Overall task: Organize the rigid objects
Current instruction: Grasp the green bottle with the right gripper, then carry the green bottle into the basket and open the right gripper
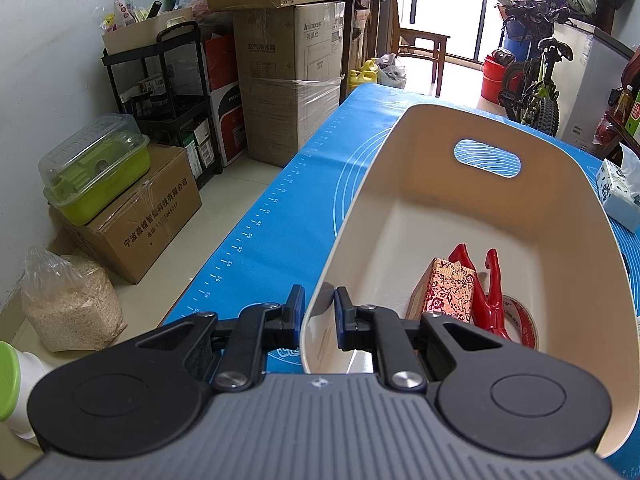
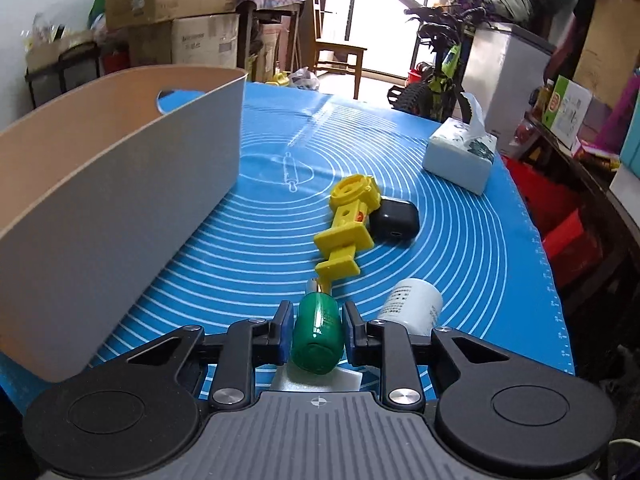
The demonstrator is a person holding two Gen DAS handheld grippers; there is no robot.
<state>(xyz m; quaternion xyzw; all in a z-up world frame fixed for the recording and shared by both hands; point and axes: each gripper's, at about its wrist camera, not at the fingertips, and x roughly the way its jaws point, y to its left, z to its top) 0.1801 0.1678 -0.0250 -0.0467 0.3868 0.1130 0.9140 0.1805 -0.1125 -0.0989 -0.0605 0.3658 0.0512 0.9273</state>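
Note:
My left gripper (image 1: 318, 304) is shut on the near left wall of a cream bin (image 1: 440, 184), one pad outside and one inside. A red patterned box (image 1: 448, 292), a red clamp (image 1: 490, 300) and a tape roll (image 1: 520, 320) lie in the bin. In the right wrist view the bin (image 2: 120, 184) stands at the left on the blue mat (image 2: 280, 272). My right gripper (image 2: 316, 320) is shut on a small green bottle (image 2: 318, 336), both pads against its sides. A white bottle (image 2: 412, 306) lies just to its right. Farther on are a yellow plastic toy (image 2: 348, 224) and a black case (image 2: 394, 220).
A tissue box (image 2: 460, 156) sits near the mat's far right edge. A white foam piece (image 2: 348, 378) lies under the green bottle. Cardboard boxes (image 1: 292, 92), a black cart (image 1: 160, 92) and a grain bag (image 1: 72, 300) crowd the floor left of the table; a bicycle (image 1: 532, 80) stands beyond.

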